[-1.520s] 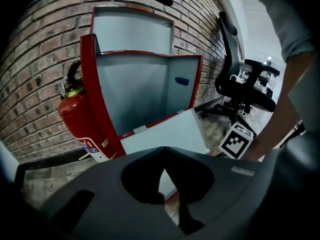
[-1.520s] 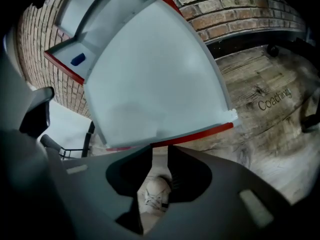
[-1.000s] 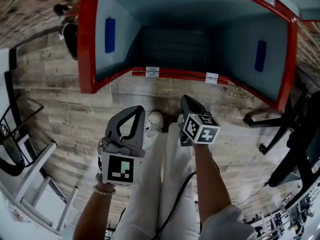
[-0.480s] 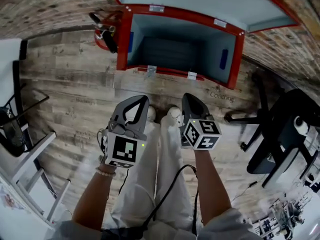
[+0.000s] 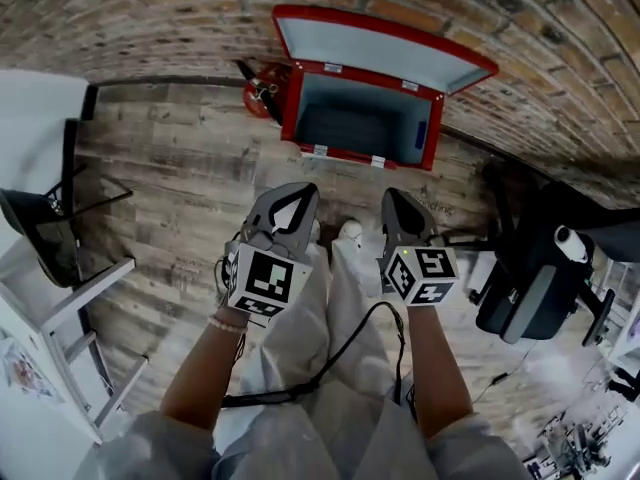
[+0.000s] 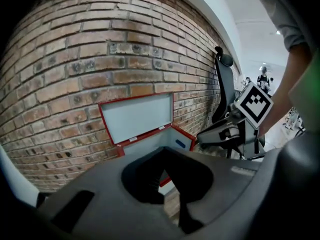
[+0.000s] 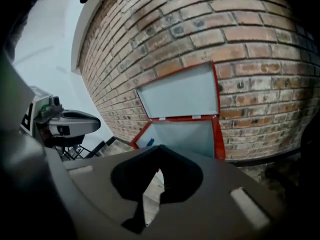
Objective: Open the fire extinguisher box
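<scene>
Brick wall [image 6: 100, 59] beyond closed, empty jaws

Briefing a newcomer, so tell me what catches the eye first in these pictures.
The red fire extinguisher box against the brick wall, its lid swung up and the inside bare. A red fire extinguisher sits to its left in the head view; the left gripper and right gripper hover shut and empty in front.

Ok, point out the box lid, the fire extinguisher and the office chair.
box lid [image 5: 380, 53], head view, on its grey inner panel.
fire extinguisher [image 5: 262, 95], head view, on its red body.
office chair [image 5: 522, 293], head view, on its dark padded part.
</scene>
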`<act>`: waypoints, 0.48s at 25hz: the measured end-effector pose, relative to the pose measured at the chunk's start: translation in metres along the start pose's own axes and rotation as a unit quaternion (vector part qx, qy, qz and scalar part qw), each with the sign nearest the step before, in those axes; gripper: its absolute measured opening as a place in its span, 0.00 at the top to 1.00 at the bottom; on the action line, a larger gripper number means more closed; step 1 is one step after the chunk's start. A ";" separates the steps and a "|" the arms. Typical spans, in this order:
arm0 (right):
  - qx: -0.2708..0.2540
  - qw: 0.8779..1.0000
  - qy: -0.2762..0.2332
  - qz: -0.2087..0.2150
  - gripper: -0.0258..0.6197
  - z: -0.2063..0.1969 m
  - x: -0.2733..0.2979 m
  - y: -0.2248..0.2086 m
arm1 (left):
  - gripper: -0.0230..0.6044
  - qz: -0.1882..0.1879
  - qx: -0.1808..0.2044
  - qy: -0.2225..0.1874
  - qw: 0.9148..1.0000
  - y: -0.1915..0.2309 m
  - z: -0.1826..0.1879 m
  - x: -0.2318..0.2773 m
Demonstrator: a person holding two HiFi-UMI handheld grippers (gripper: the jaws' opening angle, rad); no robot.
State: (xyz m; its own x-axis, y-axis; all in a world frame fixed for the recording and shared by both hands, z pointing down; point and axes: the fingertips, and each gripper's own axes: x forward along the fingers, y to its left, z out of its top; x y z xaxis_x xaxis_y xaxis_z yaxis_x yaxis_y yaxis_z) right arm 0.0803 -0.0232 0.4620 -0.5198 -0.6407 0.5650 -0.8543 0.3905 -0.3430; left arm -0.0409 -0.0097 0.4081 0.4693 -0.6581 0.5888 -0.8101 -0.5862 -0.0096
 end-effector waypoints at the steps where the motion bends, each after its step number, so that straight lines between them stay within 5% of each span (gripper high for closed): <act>1: -0.008 1.000 -0.006 0.005 0.95 0.012 -0.008 0.006 | 0.97 0.006 0.003 -0.001 1.000 0.002 0.010 -0.008; 12: -0.082 0.993 -0.086 0.024 0.95 0.133 -0.103 0.074 | 0.97 0.016 0.025 -0.045 0.999 0.009 0.109 -0.100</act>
State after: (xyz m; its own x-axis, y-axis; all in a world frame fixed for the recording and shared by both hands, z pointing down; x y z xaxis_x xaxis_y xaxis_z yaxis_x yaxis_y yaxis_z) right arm 0.0701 -0.0162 0.2791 -0.5652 -0.7160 0.4097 -0.8236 0.5177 -0.2315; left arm -0.0563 -0.0005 0.2610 0.4750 -0.7152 0.5127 -0.8077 -0.5855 -0.0686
